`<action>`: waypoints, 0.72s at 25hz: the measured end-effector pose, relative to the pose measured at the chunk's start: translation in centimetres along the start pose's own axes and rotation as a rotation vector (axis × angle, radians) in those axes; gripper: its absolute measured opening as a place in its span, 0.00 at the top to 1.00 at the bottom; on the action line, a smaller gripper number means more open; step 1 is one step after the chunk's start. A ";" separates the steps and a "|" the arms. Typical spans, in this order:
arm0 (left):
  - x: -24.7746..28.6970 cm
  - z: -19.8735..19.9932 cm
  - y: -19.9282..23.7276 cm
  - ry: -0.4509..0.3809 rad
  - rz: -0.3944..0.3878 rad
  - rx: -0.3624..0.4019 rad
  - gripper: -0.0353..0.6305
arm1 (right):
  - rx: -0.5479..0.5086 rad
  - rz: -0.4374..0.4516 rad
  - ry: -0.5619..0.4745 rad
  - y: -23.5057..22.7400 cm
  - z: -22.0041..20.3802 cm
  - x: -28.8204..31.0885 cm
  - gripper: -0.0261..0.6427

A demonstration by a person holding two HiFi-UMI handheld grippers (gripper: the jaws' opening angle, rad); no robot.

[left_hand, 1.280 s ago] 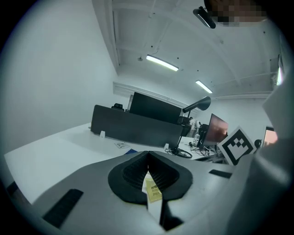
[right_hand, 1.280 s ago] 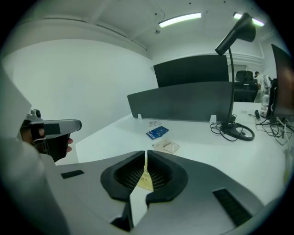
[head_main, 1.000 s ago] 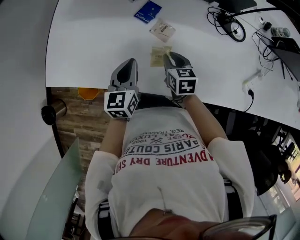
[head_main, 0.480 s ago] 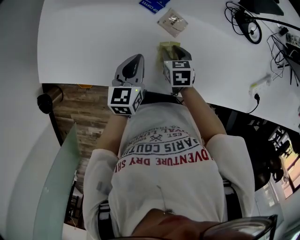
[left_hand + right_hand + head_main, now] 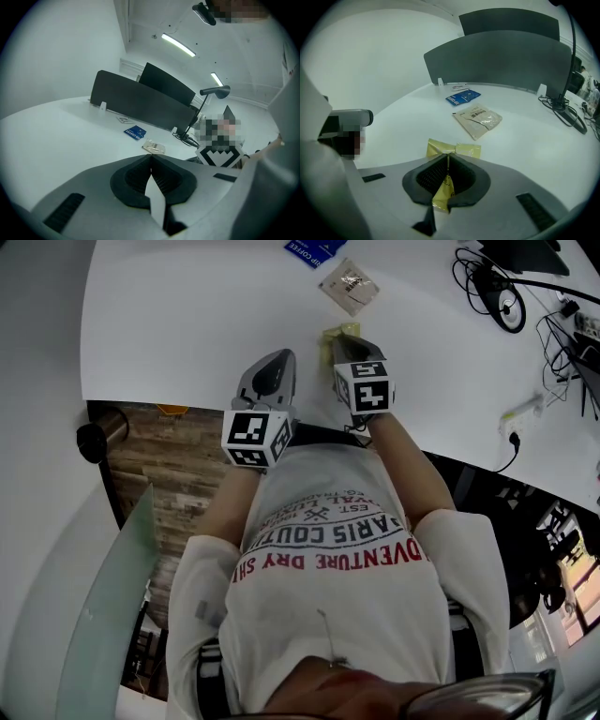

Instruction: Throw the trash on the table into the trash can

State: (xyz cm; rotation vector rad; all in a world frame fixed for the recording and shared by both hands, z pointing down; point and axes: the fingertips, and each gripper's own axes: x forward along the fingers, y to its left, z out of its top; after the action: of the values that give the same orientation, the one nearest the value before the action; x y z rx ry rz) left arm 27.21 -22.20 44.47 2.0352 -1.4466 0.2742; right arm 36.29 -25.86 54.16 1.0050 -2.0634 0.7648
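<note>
A crumpled yellow wrapper [image 5: 453, 149] lies on the white table [image 5: 187, 324] near its front edge. My right gripper [image 5: 448, 158] has just been closing and is shut on it, with a strip of the wrapper pinched between the pads. In the head view the right gripper [image 5: 344, 341] covers most of the yellow wrapper [image 5: 339, 331]. My left gripper [image 5: 280, 358] hangs beside it to the left, low over the table. The left gripper [image 5: 151, 160] has its jaws together and nothing in them. Farther back lie a beige packet [image 5: 477, 119] and a blue card [image 5: 462, 97].
A dark partition [image 5: 511, 44] stands across the table's far side. Cables and a round black base [image 5: 494, 294] lie at the back right, and a white power strip [image 5: 518, 409] sits by the right edge. Below the table's left edge stands a dark cylinder [image 5: 97, 439] on a wood-pattern floor.
Both grippers have sunk toward the table. The right gripper has come down over the yellow wrapper, which lay clear ahead of it, and has taken hold of it.
</note>
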 end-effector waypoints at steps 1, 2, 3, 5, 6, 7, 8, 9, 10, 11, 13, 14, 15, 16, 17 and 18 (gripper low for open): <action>-0.1 0.0 -0.1 -0.006 0.004 0.000 0.91 | -0.007 0.008 0.000 0.0 -0.1 -0.1 0.91; -0.3 0.1 -0.2 -0.015 0.010 -0.001 0.91 | -0.016 0.016 -0.002 0.1 -0.1 -0.3 0.91; -0.6 0.2 -0.3 -0.027 0.019 -0.003 0.91 | -0.025 0.026 -0.007 0.2 0.0 -0.6 0.92; -1.2 0.5 -0.3 -0.056 0.044 -0.005 0.91 | -0.044 0.052 -0.024 0.6 0.4 -1.1 0.92; -1.6 0.7 -0.3 -0.071 0.059 -0.006 0.91 | -0.051 0.066 -0.033 0.9 0.6 -1.5 0.92; -2.2 0.8 -0.3 -0.083 0.074 -0.006 0.91 | -0.054 0.079 -0.041 1.2 0.8 -2.0 0.92; -2.9 0.8 -0.3 -0.093 0.090 -0.009 0.91 | -0.057 0.094 -0.048 1.7 0.9 -2.5 0.92; -3.6 0.7 -0.3 -0.103 0.107 -0.015 0.91 | -0.061 0.109 -0.055 2.2 1.1 -3.0 0.92; -4.3 0.7 -0.2 -0.114 0.125 -0.023 0.91 | -0.068 0.126 -0.064 2.8 1.5 -3.5 0.92; -5.1 0.8 0.1 -0.127 0.144 -0.033 0.91 | -0.078 0.145 -0.075 3.6 2.0 -3.9 0.92; -6.7 0.9 0.8 -0.155 0.185 -0.053 0.91 | -0.110 0.189 -0.100 5.7 3.4 -4.5 0.92; -7.7 1.0 1.4 -0.170 0.208 -0.062 0.91 | -0.130 0.213 -0.111 6.9 4.1 -4.7 0.92; -8.8 1.0 2.0 -0.184 0.233 -0.069 0.91 | -0.151 0.237 -0.120 8.4 4.7 -4.9 0.92; -9.9 1.0 2.8 -0.198 0.259 -0.076 0.91 | -0.172 0.261 -0.126 10.0 5.2 -4.9 0.92; -11.2 0.9 3.7 -0.213 0.288 -0.084 0.91 | -0.193 0.286 -0.129 11.7 5.6 -4.9 0.92; -12.6 0.8 4.7 -0.228 0.318 -0.093 0.91 | -0.217 0.312 -0.130 13.5 5.8 -4.8 0.92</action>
State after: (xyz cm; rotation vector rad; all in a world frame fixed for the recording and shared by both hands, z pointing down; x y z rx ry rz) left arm 18.05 -13.79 39.27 1.8028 -1.8903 0.1033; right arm 25.27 -21.13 44.36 0.6355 -2.3908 0.6228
